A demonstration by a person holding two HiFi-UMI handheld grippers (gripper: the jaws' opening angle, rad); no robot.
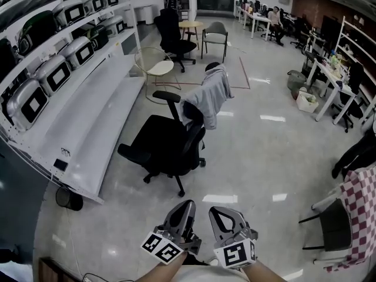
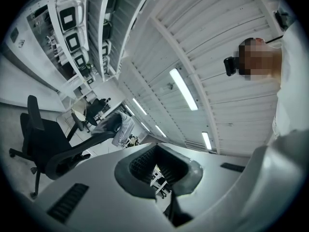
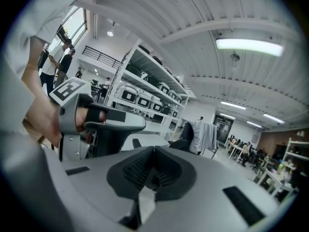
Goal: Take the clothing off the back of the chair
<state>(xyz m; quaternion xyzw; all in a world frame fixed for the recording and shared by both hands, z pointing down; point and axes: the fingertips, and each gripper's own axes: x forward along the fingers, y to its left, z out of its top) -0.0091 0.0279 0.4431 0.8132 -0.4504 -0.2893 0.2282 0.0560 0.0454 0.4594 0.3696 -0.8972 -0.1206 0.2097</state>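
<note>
A grey garment [image 1: 212, 93] hangs over the back of a black office chair [image 1: 164, 143] in the middle of the floor. It also shows far off in the left gripper view [image 2: 120, 127] and the right gripper view [image 3: 206, 135]. My two grippers are side by side at the bottom of the head view, well short of the chair. The left gripper [image 1: 187, 204] points toward it with its jaws together and nothing between them. The right gripper [image 1: 216, 211] is likewise shut and empty. In its own view the right gripper [image 3: 154, 151] has its pads meeting.
Long white shelves [image 1: 88, 116] with grey appliances run along the left. A white wire chair [image 1: 155, 66], another black chair [image 1: 173, 37] and a grey chair [image 1: 215, 35] stand behind. A chair with a checkered cloth [image 1: 358, 216] is at the right. People sit at desks [image 1: 267, 19].
</note>
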